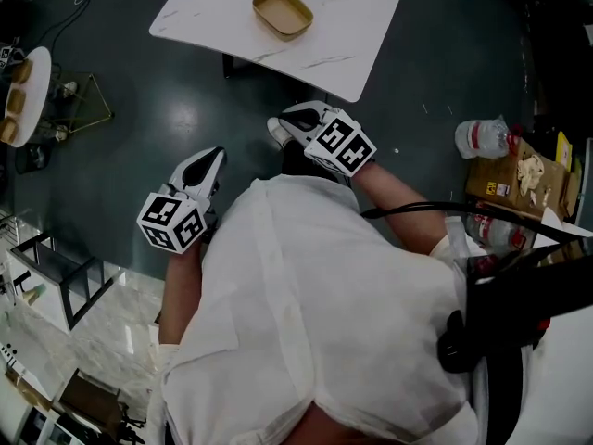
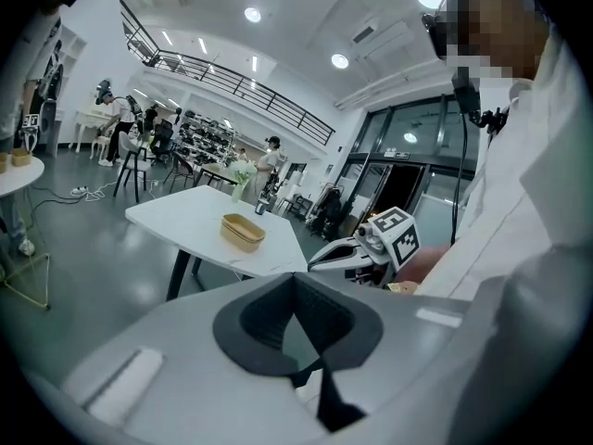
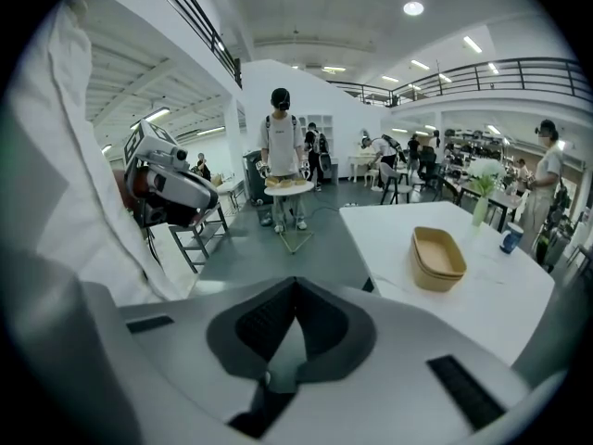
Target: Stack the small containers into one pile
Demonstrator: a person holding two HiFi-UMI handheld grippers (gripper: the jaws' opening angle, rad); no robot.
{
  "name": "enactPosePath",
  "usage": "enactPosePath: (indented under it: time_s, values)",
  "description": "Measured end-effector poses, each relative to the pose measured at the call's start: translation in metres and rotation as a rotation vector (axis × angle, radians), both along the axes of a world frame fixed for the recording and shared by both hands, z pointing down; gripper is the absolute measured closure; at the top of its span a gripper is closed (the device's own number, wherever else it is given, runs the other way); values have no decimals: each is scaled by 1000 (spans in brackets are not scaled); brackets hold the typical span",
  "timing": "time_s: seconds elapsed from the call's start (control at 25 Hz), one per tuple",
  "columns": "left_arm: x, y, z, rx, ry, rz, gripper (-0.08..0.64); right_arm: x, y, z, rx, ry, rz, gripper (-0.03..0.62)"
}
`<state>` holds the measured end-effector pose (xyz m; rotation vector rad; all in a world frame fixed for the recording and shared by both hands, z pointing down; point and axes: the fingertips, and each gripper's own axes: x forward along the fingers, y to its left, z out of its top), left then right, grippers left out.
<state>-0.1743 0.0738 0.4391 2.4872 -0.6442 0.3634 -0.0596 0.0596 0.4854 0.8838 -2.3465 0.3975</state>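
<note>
Tan small containers (image 1: 283, 12) sit nested in one pile on the white marble table (image 1: 361, 35), far ahead of me. The same pile (image 2: 243, 232) shows in the left gripper view and again (image 3: 438, 258) in the right gripper view. My left gripper (image 1: 217, 156) hangs over the dark floor, well short of the table, shut and empty. My right gripper (image 1: 277, 128) is held near the table's front edge, also shut with nothing in it. Each gripper view shows its own jaws (image 2: 295, 281) (image 3: 295, 283) met at the tips, and the other gripper beside them.
A cardboard box (image 1: 514, 179) and a plastic bottle (image 1: 480, 137) lie on the floor at the right. At the far left stands a small round table (image 1: 32, 95) with more tan containers. A person (image 3: 281, 146) stands at a round table in the background.
</note>
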Motion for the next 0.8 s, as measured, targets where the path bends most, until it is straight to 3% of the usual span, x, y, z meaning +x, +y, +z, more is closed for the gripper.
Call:
enactPosePath:
  time_s: [0.8]
  values:
    - [-2,21,3,-4,-27,12,554,0,20,1,7,8,-9,586]
